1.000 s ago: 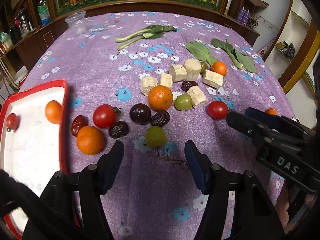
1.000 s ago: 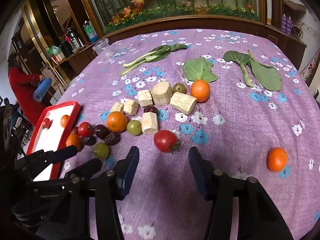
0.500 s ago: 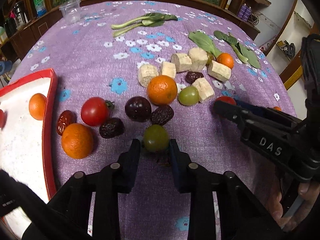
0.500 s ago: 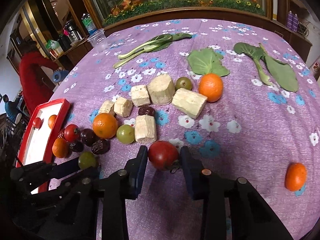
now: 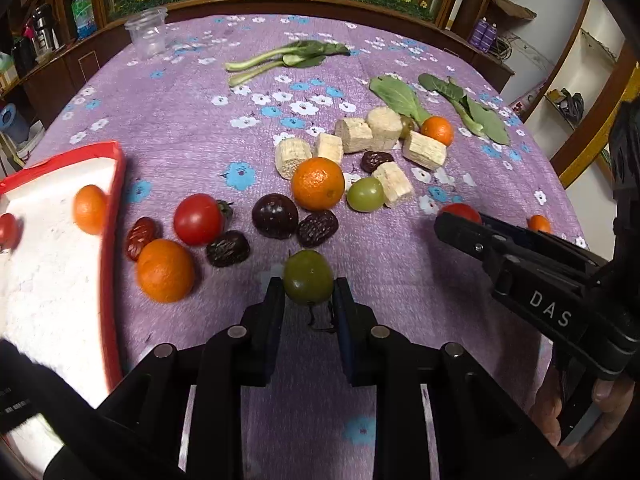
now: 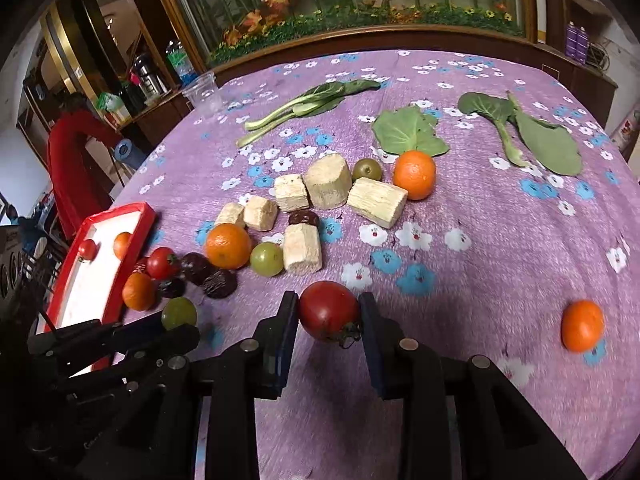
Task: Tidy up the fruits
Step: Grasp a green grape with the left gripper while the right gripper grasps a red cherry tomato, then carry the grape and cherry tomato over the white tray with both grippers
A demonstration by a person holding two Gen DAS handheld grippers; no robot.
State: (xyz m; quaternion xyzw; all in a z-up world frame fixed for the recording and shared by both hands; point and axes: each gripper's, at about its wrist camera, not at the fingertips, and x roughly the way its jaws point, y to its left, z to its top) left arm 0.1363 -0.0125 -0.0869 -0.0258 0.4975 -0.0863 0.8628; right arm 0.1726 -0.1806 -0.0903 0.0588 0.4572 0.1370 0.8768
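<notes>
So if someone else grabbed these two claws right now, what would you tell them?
Left claw: shut on the green tomato.
Right claw: shut on the red tomato.
Done: one small red tomato and one orange lie in the red tray.
Left: carry both held fruits to the tray, then the remaining oranges, tomatoes, dates and the stray orange out on the cloth.
</notes>
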